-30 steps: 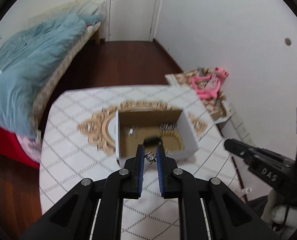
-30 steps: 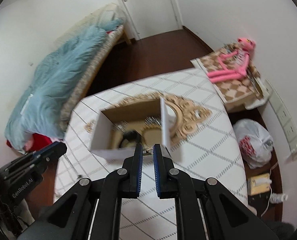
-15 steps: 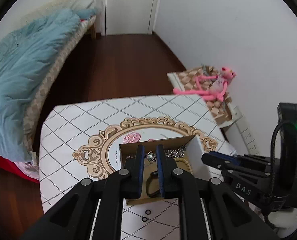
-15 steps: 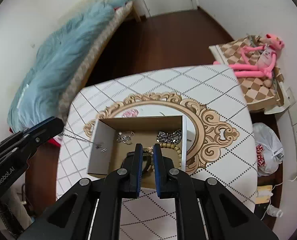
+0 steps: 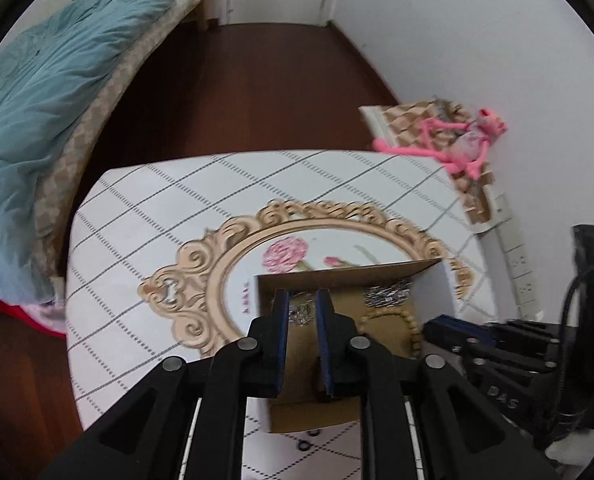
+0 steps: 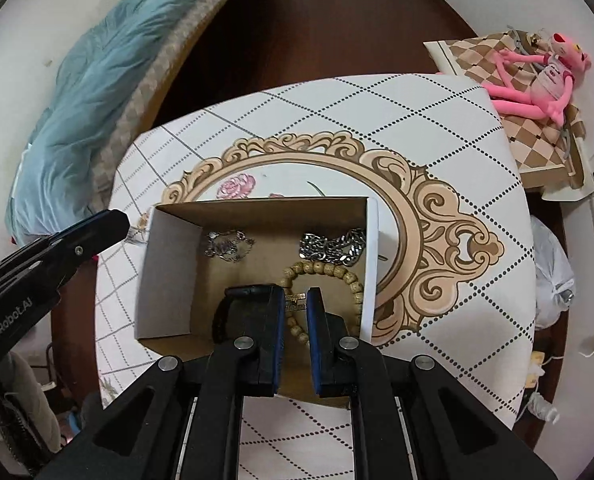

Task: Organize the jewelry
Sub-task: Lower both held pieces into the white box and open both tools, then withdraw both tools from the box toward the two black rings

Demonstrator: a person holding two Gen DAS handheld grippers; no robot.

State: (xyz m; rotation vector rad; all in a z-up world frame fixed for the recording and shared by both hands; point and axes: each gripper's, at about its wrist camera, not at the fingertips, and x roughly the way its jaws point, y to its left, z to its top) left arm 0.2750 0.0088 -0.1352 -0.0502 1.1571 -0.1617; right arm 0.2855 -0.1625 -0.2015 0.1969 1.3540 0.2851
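Observation:
An open cardboard box (image 6: 169, 264) (image 5: 345, 276) stands on the patterned table. It holds a thin silver necklace (image 6: 227, 242), a chunky silver chain (image 6: 333, 246) (image 5: 387, 294), a wooden bead bracelet (image 6: 329, 272) (image 5: 411, 320) and a black band (image 6: 221, 316). My right gripper (image 6: 295, 300) is over the box, shut on a small gold clasp piece (image 6: 295, 299). My left gripper (image 5: 300, 300) hangs over the box's left side, its jaws narrowly apart, with silver jewelry (image 5: 299, 314) seen between them; a grip cannot be told. In the right wrist view its tip (image 6: 113, 224) has a small silver piece beside it.
Small black rings (image 5: 305, 445) lie on the table (image 6: 437, 120) in front of the box. A bed with a blue duvet (image 5: 37, 92) is at the left. A pink plush toy (image 6: 537, 80) lies on a checked cushion at the right. A white plastic bag (image 6: 553, 276) sits on the floor.
Both grippers have moved lower and closer over the box. The silver piece once pinched at the left gripper's tips now shows lower, over the box interior.

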